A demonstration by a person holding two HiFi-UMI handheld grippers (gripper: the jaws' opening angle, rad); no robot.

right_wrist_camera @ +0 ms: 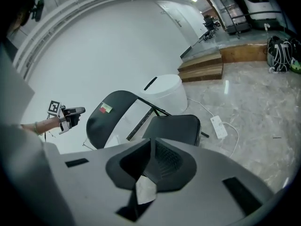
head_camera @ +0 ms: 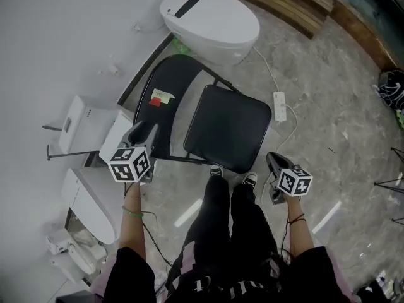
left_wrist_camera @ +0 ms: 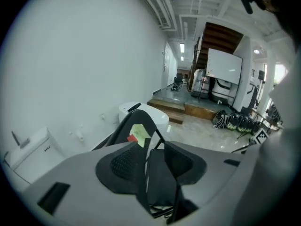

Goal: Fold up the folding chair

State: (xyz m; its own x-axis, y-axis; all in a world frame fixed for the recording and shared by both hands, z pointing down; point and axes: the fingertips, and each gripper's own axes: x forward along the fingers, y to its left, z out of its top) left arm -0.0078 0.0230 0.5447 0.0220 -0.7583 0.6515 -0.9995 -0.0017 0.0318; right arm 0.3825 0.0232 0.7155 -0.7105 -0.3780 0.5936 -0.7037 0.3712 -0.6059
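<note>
Folding chair (head_camera: pixel 224 134) stands open on the marble floor (head_camera: pixel 328 93), backrest beside the white toilet (head_camera: pixel 211 21). Left gripper (head_camera: pixel 144 132): jaws apart, nothing clamped, at the backrest's near side edge, contact unclear. Right gripper (head_camera: pixel 273 161): jaws pressed together, empty, near the seat's front corner, not touching.

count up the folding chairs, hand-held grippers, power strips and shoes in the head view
folding chair: 1
hand-held gripper: 2 (left, right)
power strip: 1
shoe: 2 ()
total: 6
</note>
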